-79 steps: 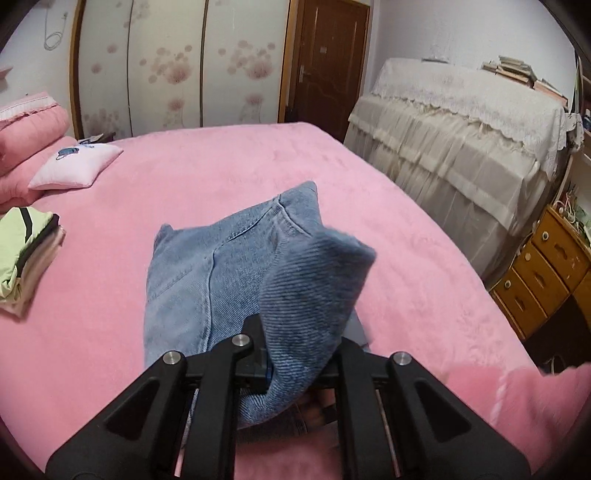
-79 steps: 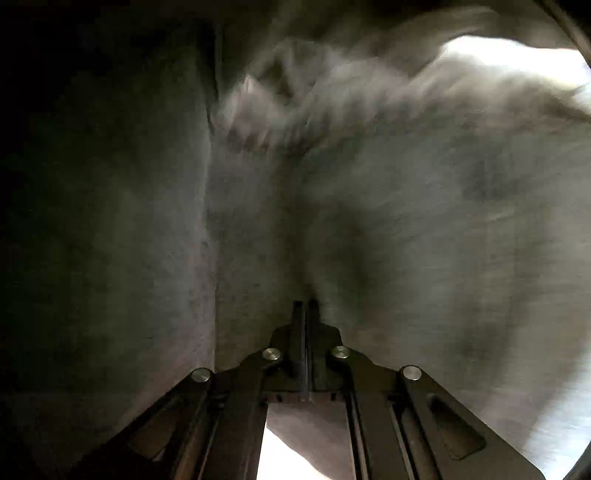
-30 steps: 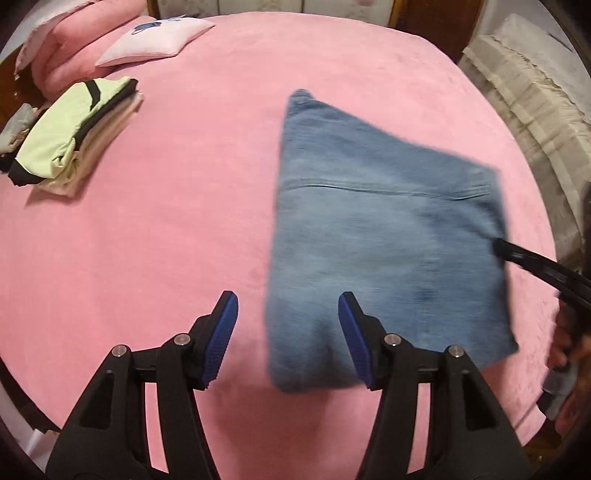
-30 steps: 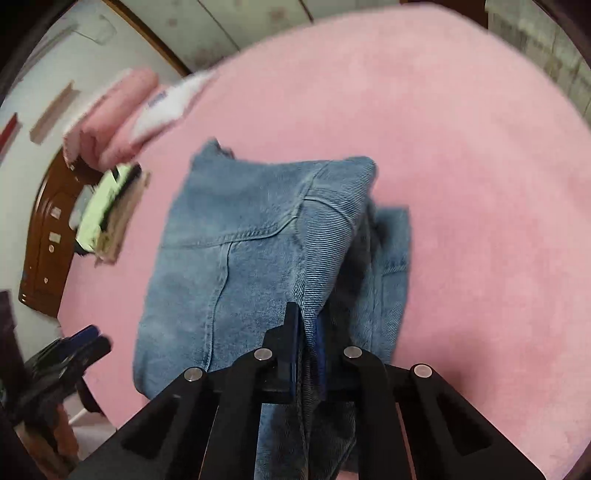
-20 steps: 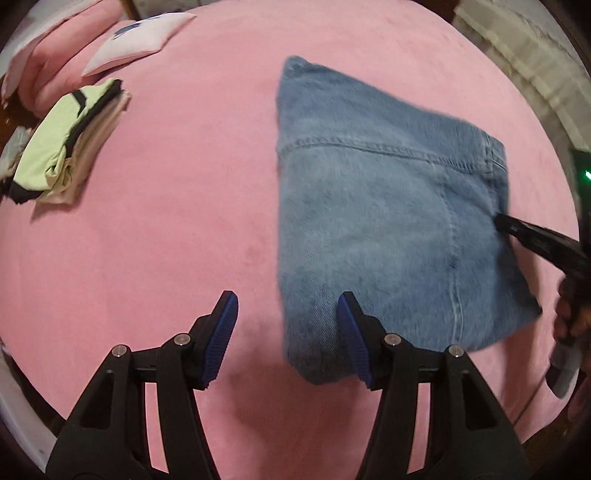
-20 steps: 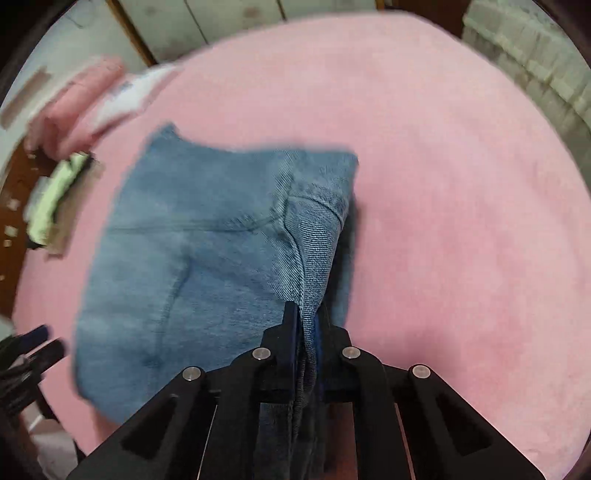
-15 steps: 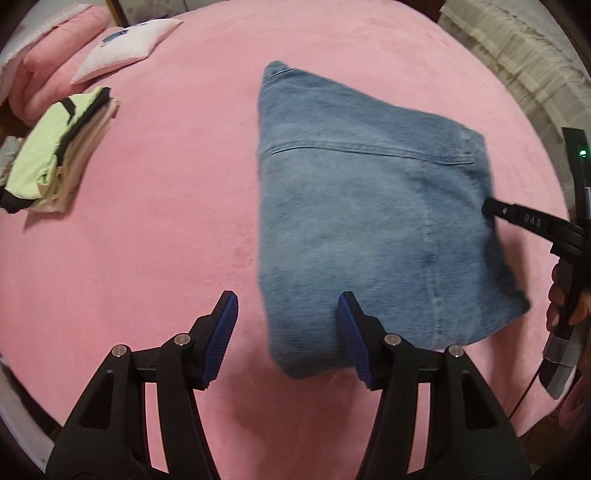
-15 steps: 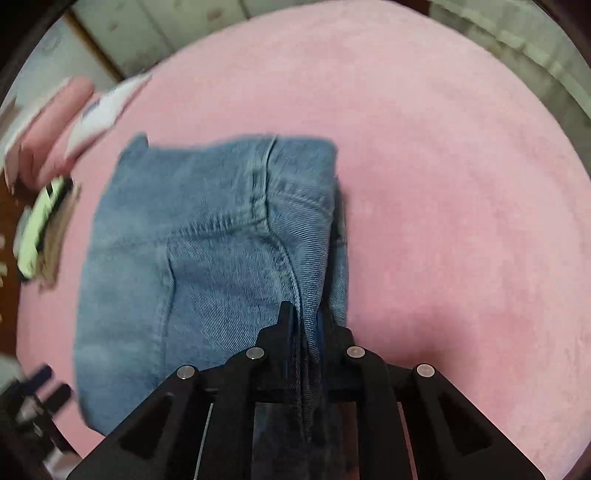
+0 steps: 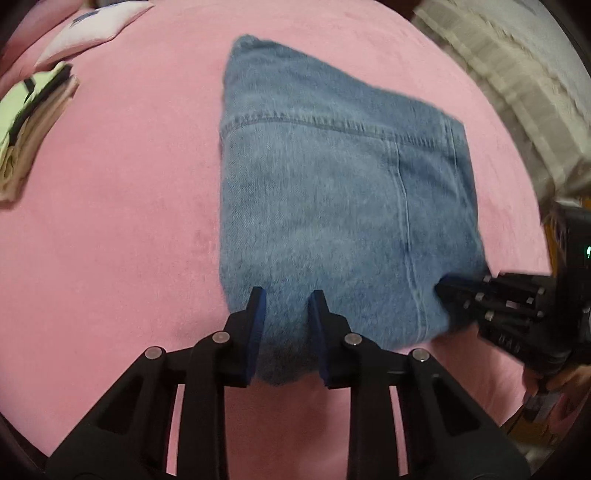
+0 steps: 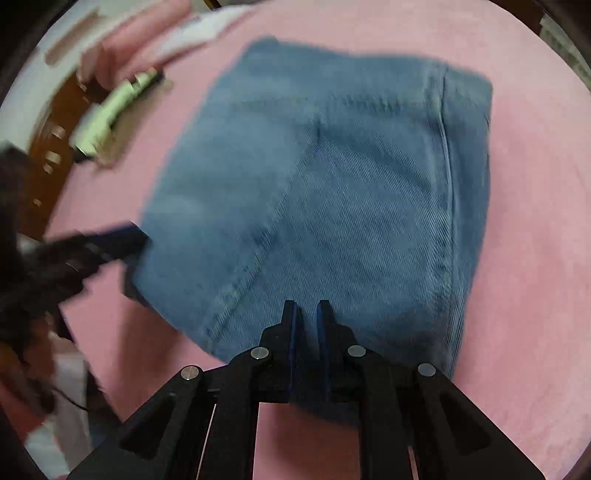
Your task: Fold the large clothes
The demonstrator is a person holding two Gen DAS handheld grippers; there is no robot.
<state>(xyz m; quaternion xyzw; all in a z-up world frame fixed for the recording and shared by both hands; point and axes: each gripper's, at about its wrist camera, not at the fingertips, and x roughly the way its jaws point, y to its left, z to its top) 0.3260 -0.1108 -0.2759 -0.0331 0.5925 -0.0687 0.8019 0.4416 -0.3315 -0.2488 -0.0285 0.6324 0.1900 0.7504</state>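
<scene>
1. Since the folded jeans (image 9: 332, 192) lie flat on the pink bedspread (image 9: 110, 221) with their near edge right under both tools, we judge the next move turns on that edge: the denim runs away from us, its long axis pointing toward the far side of the bed.
2. Our left gripper (image 9: 284, 295) straddles the near left corner of the jeans; its jaws are closing, with denim between the blue pads, though we cannot tell that they press on it yet.
3. Our right gripper (image 10: 306, 306) sits at the near right part of the same edge, pressed nearly together; denim lies under and between its tips, but we cannot tell whether it pinches the cloth.
4. Both hands are about equally near the edge, one toward each end.
5. Count: one pair of jeans, two grippers.
6. Further out we see one stack of folded clothes (image 9: 33, 122), lime green on top, well apart to the left, and one pale pillow (image 9: 92, 29) beyond it.
</scene>
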